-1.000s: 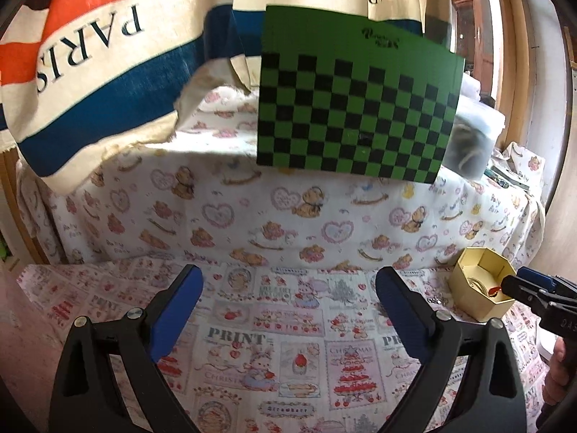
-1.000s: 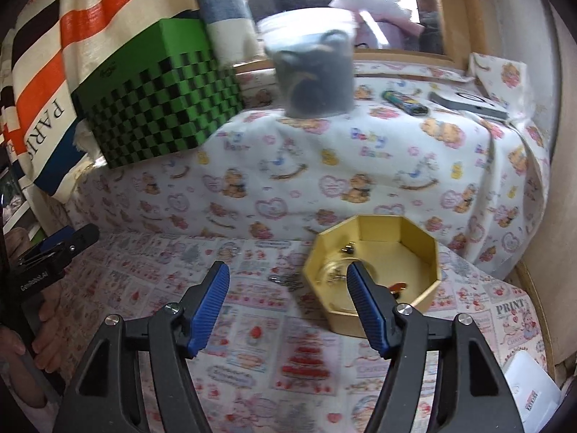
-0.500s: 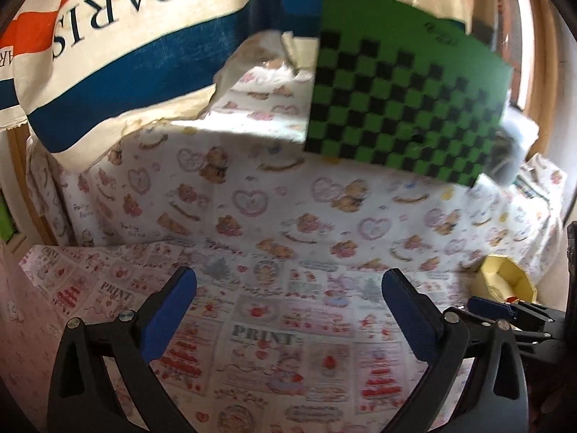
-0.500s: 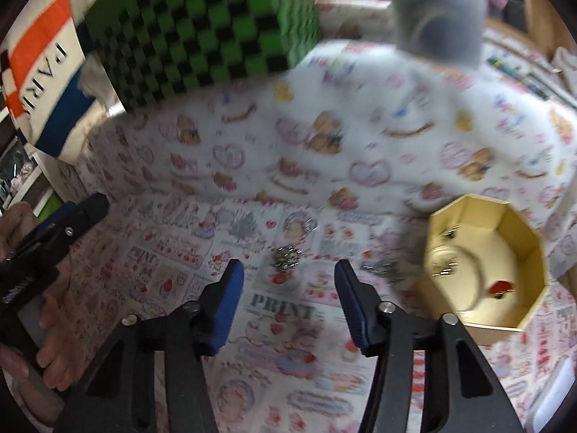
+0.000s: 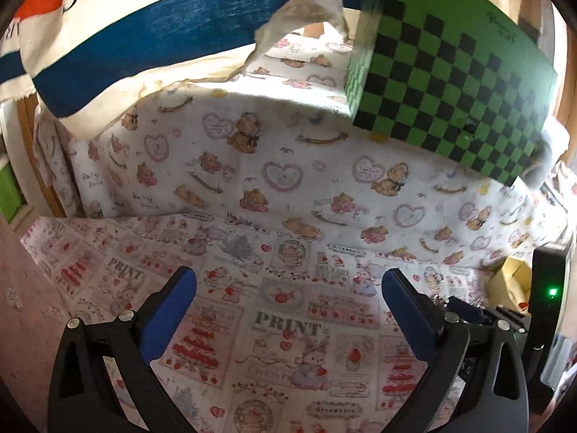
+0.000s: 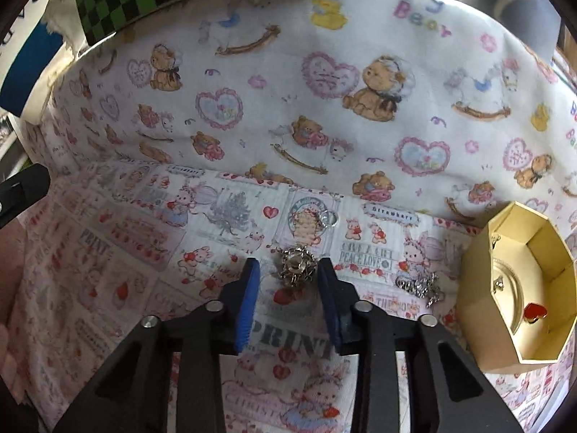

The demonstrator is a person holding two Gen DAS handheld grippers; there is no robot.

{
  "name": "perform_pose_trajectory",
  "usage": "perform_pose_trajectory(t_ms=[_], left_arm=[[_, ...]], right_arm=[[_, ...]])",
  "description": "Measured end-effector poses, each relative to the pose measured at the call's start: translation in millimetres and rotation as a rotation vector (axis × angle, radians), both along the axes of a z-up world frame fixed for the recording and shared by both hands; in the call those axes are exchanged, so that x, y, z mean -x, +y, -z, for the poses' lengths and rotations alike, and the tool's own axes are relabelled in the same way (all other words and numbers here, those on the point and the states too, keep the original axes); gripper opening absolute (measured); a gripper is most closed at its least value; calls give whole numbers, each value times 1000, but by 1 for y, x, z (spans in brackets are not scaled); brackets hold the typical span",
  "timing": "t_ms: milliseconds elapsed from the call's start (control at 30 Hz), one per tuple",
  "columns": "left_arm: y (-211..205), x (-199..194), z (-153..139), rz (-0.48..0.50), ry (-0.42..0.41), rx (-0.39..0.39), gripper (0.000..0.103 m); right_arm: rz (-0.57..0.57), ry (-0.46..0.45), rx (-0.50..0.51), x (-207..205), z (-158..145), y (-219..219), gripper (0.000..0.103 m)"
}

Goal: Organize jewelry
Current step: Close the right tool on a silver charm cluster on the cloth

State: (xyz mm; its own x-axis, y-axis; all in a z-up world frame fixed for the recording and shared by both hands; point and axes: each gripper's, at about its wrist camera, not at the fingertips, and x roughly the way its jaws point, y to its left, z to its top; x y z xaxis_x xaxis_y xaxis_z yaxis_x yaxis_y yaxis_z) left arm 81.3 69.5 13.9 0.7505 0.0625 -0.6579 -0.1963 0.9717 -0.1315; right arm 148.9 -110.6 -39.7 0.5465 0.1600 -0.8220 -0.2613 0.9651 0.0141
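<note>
My right gripper [image 6: 288,270] is open, low over the printed cloth, with a silver flower-shaped brooch [image 6: 296,264] lying between its fingertips. A small silver ring [image 6: 329,217] lies just beyond it. A silver chain piece [image 6: 418,284] lies to the right, next to the gold octagonal box [image 6: 479,288], which holds a red heart piece [image 6: 535,312] and small earrings. My left gripper [image 5: 288,288] is open and empty above the cloth. In its view the gold box [image 5: 512,278] and the right gripper [image 5: 468,314] show at far right.
A raised ledge draped in teddy-bear cloth [image 6: 324,90] runs behind the work area. A green and black checkered box [image 5: 450,83] and a striped PARIS fabric [image 5: 144,36] sit on top of it. A hand shows at the left edge [image 6: 7,339].
My right gripper has swung left and down from the gold box to the brooch, and its jaws have narrowed around it. My left gripper view has shifted left and tilted down.
</note>
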Motion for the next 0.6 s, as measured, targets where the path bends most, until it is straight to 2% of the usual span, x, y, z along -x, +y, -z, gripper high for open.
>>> perform_pose_trajectory(t_ms=[33, 133, 200, 300, 433, 600], left_arm=[[-3, 0, 0, 0, -4, -19, 102], [-10, 3, -4, -14, -29, -106, 102], [-13, 5, -6, -6, -31, -131, 102], [-12, 10, -12, 38, -34, -46, 102], [-18, 17, -20, 49, -61, -73, 102], [-22, 21, -24, 82, -67, -20, 102]], right_arm=[[-2, -4, 9, 0, 0, 2, 22], [0, -9, 15, 2, -4, 4, 21], [2, -19, 22, 10, -7, 4, 21], [-43, -54, 38, 36, -17, -1, 21], [-64, -80, -25, 59, -34, -14, 21], [-54, -139, -118, 83, -58, -46, 21]])
